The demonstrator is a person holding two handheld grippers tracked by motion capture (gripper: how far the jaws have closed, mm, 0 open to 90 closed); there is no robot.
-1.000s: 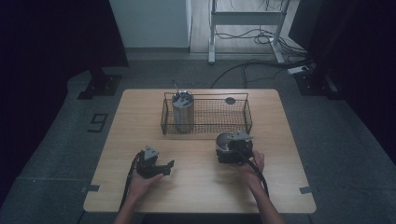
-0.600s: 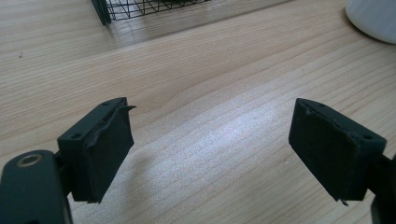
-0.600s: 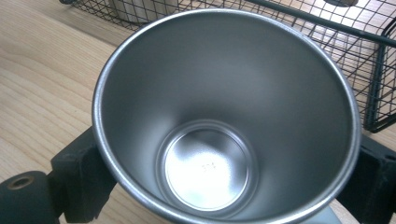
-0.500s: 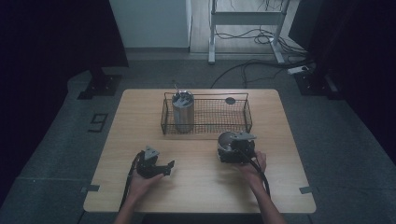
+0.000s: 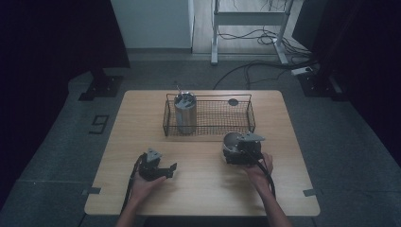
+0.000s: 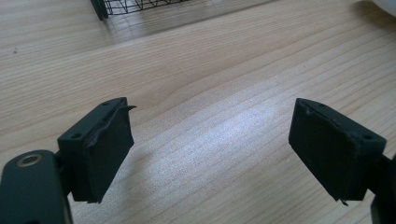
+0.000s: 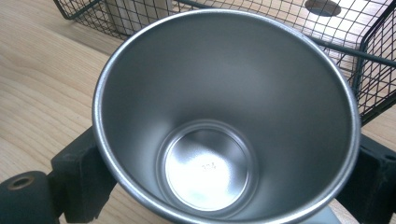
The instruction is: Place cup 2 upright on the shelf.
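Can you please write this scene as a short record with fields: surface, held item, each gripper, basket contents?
surface: wooden table
held item: empty steel cup, clamped by right gripper, in front of the basket
left gripper: jaws apart, nothing between them, above bare wood
basket: black wire basket at the table's far side
basket contents: one upright steel cup at its left end

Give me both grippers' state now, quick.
Left gripper: open, nothing between its fingers, over bare table.
Right gripper: shut on the steel cup, just in front of the basket.
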